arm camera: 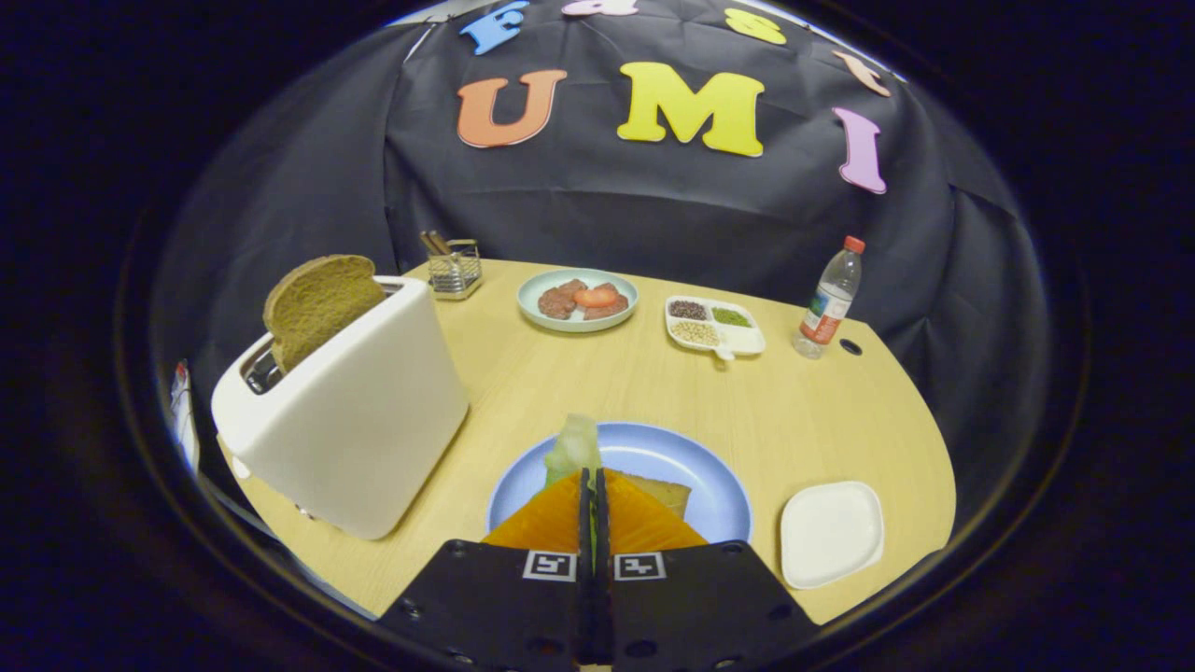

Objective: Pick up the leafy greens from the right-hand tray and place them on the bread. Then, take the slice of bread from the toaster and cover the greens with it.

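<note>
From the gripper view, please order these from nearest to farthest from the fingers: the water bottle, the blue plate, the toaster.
The gripper is shut on the leafy greens.
1. Blue plate: directly beneath the fingers.
2. Toaster: to their left, bread slice sticking up.
3. Water bottle: far right, near the table's back edge.

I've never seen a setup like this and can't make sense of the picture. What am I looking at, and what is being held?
The camera rides on a hand-held gripper that a person carries, looking forward along its two fingers. The fingers are pressed together on a leafy green, held over a slice of bread on a blue plate. Beside the plate stand a white toaster with another bread slice sticking up, and a white tray. Farther back on the wooden table are a plate of food, a divided dish and a bottle.
</note>
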